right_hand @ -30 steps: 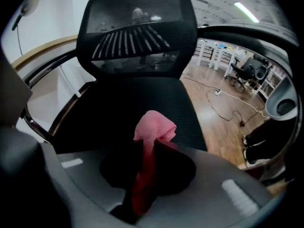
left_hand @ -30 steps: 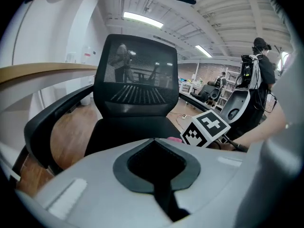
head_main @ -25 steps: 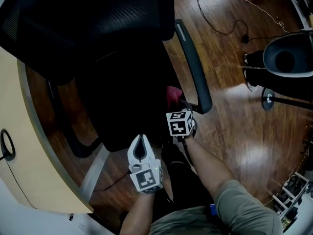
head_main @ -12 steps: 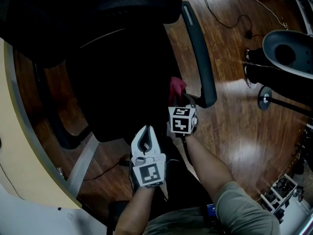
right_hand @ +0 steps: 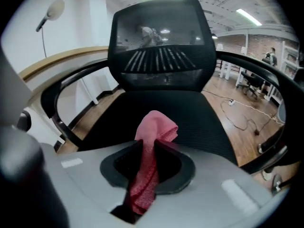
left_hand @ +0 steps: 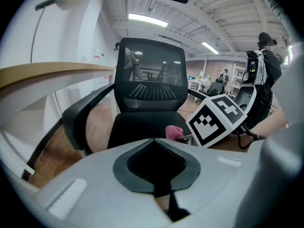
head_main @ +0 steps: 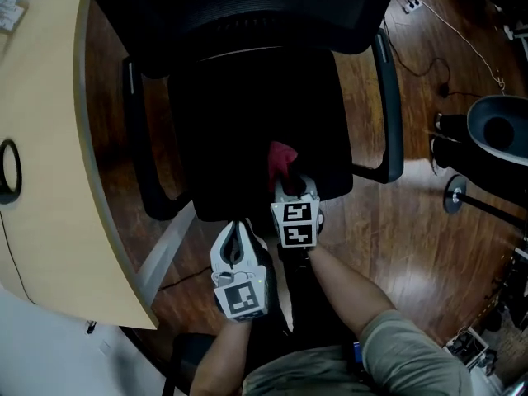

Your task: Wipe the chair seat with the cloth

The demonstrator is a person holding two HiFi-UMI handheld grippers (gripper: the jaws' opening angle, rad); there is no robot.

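The black chair seat fills the middle of the head view, square to me. My right gripper hangs over the seat's front edge, shut on a pink cloth that sticks out past its jaws. In the right gripper view the cloth is pinched between the jaws and bunches up above the seat. My left gripper is just in front of the seat's front edge, shut, with nothing in it. From the left gripper view the seat, the cloth and the right gripper's marker cube lie ahead.
A light wooden desk curves along the left. The chair's armrests flank the seat, and the mesh backrest rises beyond. Cables and a grey stand are on the wooden floor at right.
The right gripper with the cloth has moved from beside the right armrest to over the middle of the seat's front edge. The left gripper moved along with it. The chair now appears square-on.
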